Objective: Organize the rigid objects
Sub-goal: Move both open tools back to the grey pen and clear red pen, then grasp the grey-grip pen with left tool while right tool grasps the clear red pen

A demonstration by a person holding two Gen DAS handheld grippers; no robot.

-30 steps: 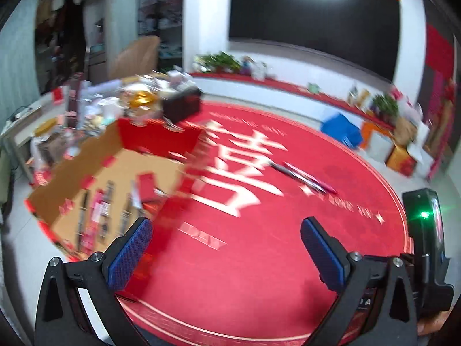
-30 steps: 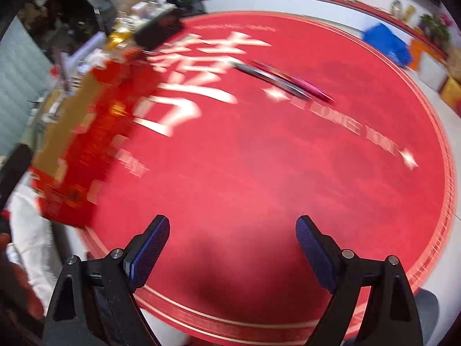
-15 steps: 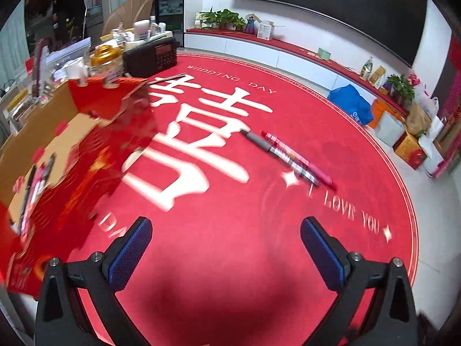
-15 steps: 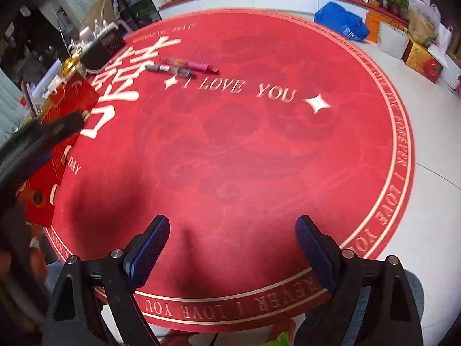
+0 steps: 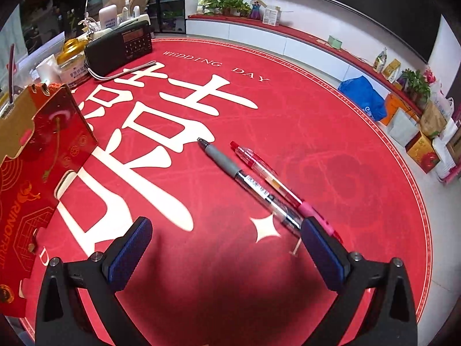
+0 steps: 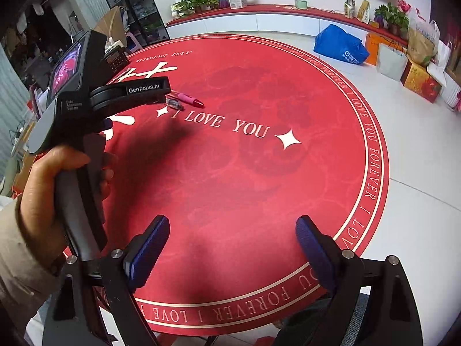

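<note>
Two pens lie side by side on the round red mat: a grey-grip pen and a red and pink pen. My left gripper hangs open just above the mat, and its right finger covers the pens' back ends. Nothing is between its pads. The right wrist view shows a hand holding that left tool, with the pink pen end poking out beyond it. My right gripper stands open and empty over the mat's near part, well away from the pens.
A red and brown cardboard box stands at the mat's left edge. Behind it are a black radio and a gold-lidded jar. A blue bag and gift boxes sit on the floor beyond the mat.
My left gripper swung away from the open box and came down over the two pens. The right view turned rightward across the mat, and the left tool and its hand came into it.
</note>
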